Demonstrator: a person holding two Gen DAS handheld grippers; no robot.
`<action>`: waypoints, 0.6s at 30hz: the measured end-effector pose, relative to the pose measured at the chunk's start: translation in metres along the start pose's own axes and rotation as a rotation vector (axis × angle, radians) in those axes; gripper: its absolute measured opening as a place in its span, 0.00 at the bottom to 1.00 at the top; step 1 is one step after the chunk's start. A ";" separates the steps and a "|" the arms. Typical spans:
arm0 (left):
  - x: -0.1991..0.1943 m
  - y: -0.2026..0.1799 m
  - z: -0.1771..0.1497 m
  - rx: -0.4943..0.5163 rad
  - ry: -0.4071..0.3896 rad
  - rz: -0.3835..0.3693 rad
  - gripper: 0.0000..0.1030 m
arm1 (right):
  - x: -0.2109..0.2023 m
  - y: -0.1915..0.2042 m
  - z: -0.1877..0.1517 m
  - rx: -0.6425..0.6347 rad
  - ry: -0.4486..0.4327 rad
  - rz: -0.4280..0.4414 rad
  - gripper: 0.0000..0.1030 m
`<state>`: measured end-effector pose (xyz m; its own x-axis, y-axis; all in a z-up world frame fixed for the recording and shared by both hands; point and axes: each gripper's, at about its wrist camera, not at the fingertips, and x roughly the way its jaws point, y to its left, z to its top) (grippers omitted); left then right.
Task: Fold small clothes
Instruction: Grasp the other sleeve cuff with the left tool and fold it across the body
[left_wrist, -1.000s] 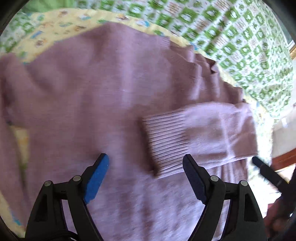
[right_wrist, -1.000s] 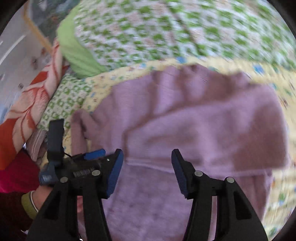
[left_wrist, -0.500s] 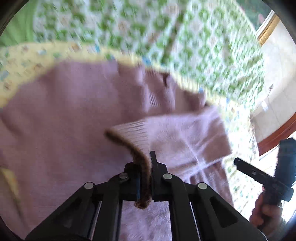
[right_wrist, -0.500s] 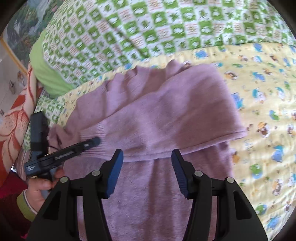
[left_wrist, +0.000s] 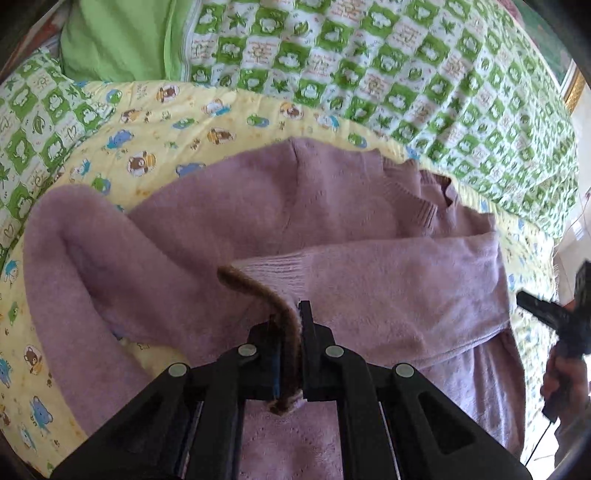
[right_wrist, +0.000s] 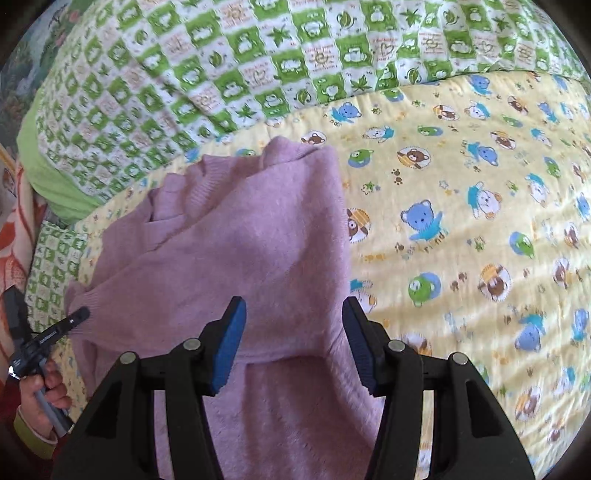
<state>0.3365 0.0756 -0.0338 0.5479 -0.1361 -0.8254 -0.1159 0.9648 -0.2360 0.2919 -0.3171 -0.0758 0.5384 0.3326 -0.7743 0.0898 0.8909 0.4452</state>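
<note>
Purple sweater (left_wrist: 332, 206) lies spread on a yellow cartoon-print blanket (left_wrist: 155, 122), with a green-and-white checked quilt (left_wrist: 369, 66) behind it.

Left gripper (left_wrist: 287, 332): clenched on the ribbed sleeve cuff (left_wrist: 266, 284), which stands pinched between the pads; the cuff's brownish edge curls up and over from the jaws. The sleeve runs off to the right across the sweater body. The other sleeve (left_wrist: 74, 266) loops along the left side on the blanket.

Right gripper (right_wrist: 291, 343): jaws apart, nothing grasped. It hangs over the sweater near a folded edge; the blue pads (right_wrist: 229, 343) straddle the knit, but contact with the cloth cannot be told.

A hand (right_wrist: 48, 384) with a yellow-green cuff shows at lower left of the right wrist view, gripping the other tool's handle. In the left wrist view a hand (left_wrist: 565, 380) on a handle shows at far right.
</note>
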 end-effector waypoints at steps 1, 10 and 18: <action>0.001 0.003 -0.004 -0.002 0.006 0.004 0.05 | 0.007 -0.004 0.006 0.003 0.000 -0.013 0.54; 0.019 0.003 -0.011 -0.025 0.048 0.020 0.05 | 0.065 -0.026 0.034 0.029 0.109 0.021 0.08; 0.047 -0.039 -0.002 0.035 0.046 -0.006 0.05 | 0.015 -0.059 0.048 0.048 0.008 -0.077 0.07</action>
<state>0.3650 0.0308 -0.0648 0.5094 -0.1518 -0.8470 -0.0828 0.9711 -0.2239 0.3349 -0.3796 -0.0919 0.5220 0.2665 -0.8102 0.1709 0.8980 0.4055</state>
